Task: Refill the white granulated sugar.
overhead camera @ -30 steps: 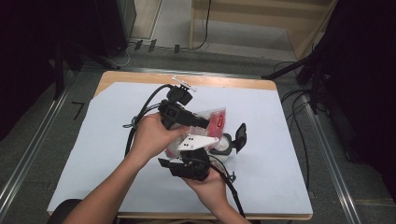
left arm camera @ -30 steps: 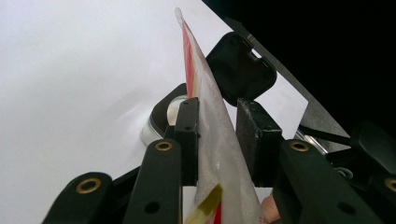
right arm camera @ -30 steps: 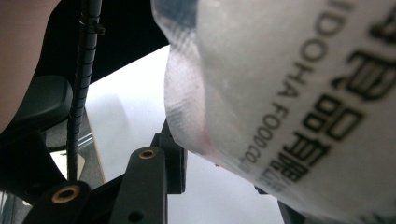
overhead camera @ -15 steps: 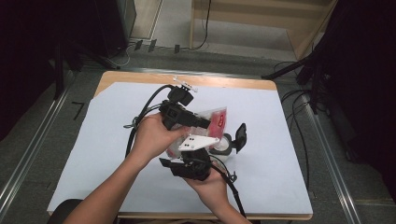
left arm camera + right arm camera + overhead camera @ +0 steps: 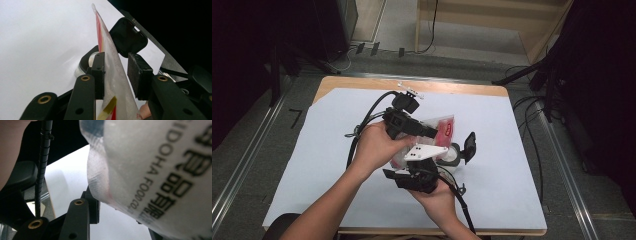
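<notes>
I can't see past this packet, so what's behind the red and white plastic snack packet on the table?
Behind the red and white plastic snack packet stand a round metal tin and its black lid; the packet covers part of the tin.

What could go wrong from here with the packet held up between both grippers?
The left gripper has the plastic packet between its pads, but a gap shows beside the right-hand pad, so the thin film could slip out. The right gripper sits right at the packet's sealed edge; pulling the two apart might tear it suddenly. The round container and its black lid lie just below on the white sheet, so a dropped packet could knock them.
</notes>
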